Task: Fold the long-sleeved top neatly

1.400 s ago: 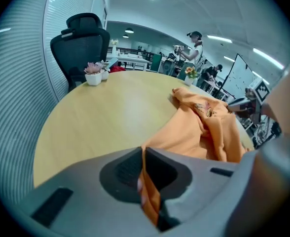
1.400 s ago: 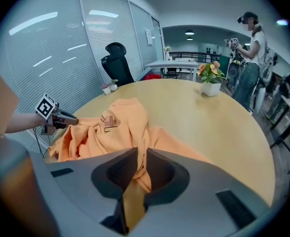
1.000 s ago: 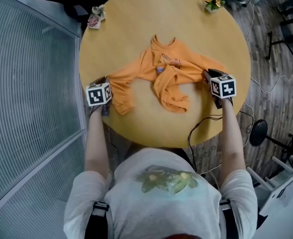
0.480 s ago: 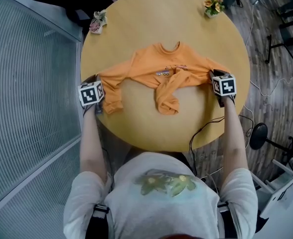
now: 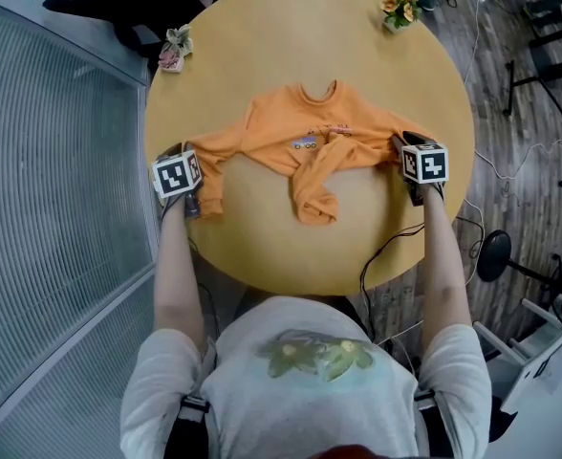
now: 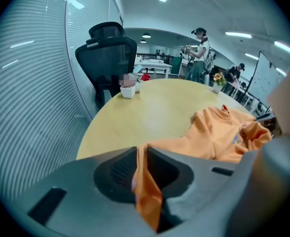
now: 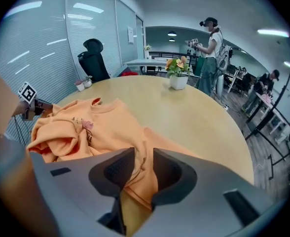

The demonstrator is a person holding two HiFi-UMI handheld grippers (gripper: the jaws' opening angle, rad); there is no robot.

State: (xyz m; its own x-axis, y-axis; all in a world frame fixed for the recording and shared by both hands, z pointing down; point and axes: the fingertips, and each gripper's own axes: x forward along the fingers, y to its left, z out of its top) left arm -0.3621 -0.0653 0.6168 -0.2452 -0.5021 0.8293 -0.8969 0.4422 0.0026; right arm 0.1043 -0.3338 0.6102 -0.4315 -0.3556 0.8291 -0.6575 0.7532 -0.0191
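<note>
Nearest the person, the left tool (image 6: 141, 154), its jaws just easing apart, pinched 1 sleeve cuff of the orange long-sleeved top (image 5: 291, 132), the right tool (image 7: 142, 164), opening wider, stood loose around the other sleeve, and the top lay spread, hem bunched, on the round tabletop (image 5: 357, 46).
</note>
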